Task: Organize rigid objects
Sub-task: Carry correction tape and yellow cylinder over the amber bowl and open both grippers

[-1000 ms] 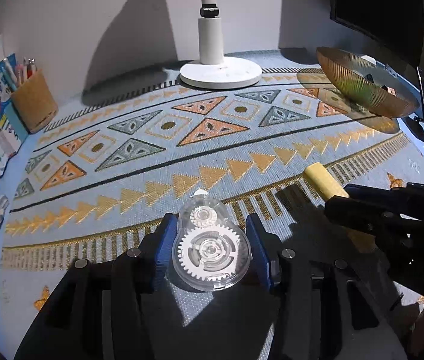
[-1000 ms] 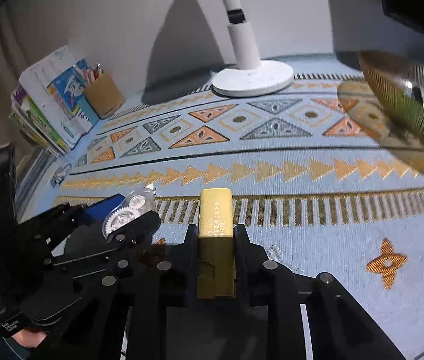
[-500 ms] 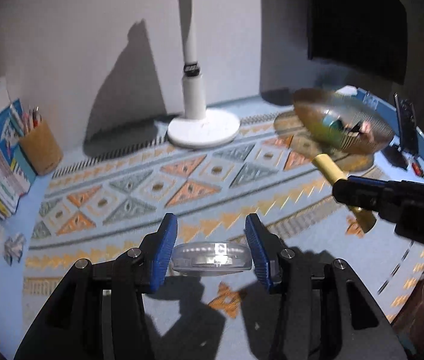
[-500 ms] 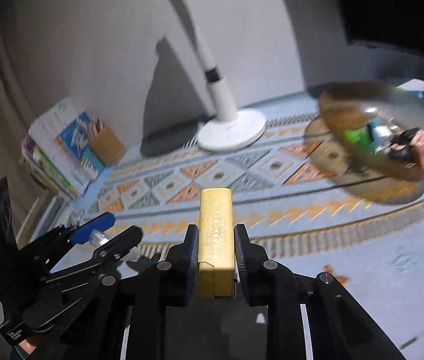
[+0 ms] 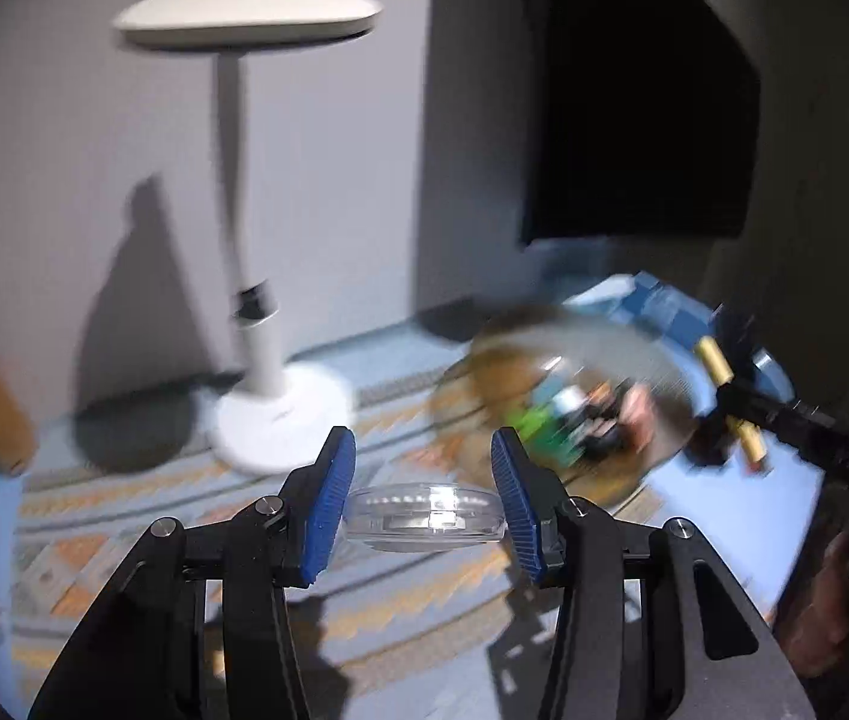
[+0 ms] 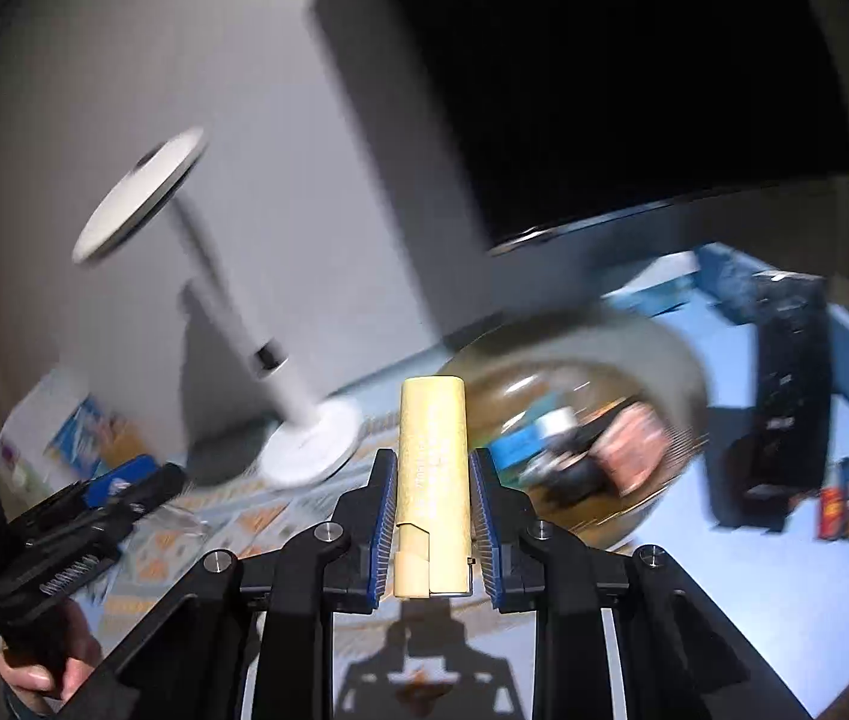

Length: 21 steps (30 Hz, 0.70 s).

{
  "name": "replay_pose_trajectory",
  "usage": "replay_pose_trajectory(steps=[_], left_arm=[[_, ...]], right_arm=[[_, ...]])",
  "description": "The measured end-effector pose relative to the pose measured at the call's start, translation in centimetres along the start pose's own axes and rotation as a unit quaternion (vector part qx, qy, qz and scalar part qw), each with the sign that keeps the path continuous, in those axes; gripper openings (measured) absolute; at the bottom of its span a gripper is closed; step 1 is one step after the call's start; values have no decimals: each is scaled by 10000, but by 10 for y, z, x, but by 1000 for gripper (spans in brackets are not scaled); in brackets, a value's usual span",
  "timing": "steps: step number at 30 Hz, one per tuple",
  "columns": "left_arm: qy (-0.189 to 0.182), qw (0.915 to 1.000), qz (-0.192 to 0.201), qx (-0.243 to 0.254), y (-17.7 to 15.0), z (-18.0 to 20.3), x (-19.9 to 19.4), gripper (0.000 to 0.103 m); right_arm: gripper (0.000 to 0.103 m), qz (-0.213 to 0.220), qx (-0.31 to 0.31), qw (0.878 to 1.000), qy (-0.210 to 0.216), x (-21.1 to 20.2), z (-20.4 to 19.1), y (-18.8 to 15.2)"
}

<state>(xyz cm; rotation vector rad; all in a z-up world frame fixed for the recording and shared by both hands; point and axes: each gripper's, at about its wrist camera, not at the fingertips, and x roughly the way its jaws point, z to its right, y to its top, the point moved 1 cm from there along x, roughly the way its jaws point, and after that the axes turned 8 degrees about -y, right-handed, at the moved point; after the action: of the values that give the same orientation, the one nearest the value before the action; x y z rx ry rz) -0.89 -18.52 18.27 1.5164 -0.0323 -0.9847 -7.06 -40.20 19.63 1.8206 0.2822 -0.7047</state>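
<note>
Tape dispenser (image 5: 424,517) sat flat and edge-on between your left gripper (image 5: 424,501)'s blue pads (image 5: 328,498), pinched across its clear case so it rode level and clear of the mat (image 5: 124,552). That sideways hold made sense to me: the round shell offers its widest, firmest faces there, and a flat carry should let it slide off cleanly.

Your right gripper (image 6: 433,519) was clamped tight on the yellow case (image 6: 431,480), jaws squeezing its long sides with most of the length poking out ahead. I'd say you held it by the tail so the free end could lead into a container first.

Both loads hung in the air, pointed toward the glass bowl (image 5: 664,360) on the far right of the table. The bowl already held a jumble of small things, green, white and pinkish, too smeared to name, so I read it as the collecting spot. In the left view the yellow case was right beside the bowl's rim.

Beyond that stood the white lamp (image 5: 250,360), with a dark monitor (image 6: 634,90) behind the bowl and a black box (image 6: 784,408) beside it.
</note>
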Motion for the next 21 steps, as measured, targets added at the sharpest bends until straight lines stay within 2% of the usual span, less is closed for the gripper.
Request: replay_pose_trajectory(steps=[2,8,16,21], left_arm=[[-425,9991,-23,-87,22,7,21,44],[-867,9958,-259,-138,47,30,97,45],[-824,9933,-807,78,29,50,186,45],[-854,9910,-1026,94,19,53,214,45]], right_arm=[[23,53,205,9995,-234,3,19,13],[23,-38,575,9956,-734,33,59,38],[23,-409,612,9936,-858,90,74,41],[23,-656,544,9920,-934,123,76,36]])
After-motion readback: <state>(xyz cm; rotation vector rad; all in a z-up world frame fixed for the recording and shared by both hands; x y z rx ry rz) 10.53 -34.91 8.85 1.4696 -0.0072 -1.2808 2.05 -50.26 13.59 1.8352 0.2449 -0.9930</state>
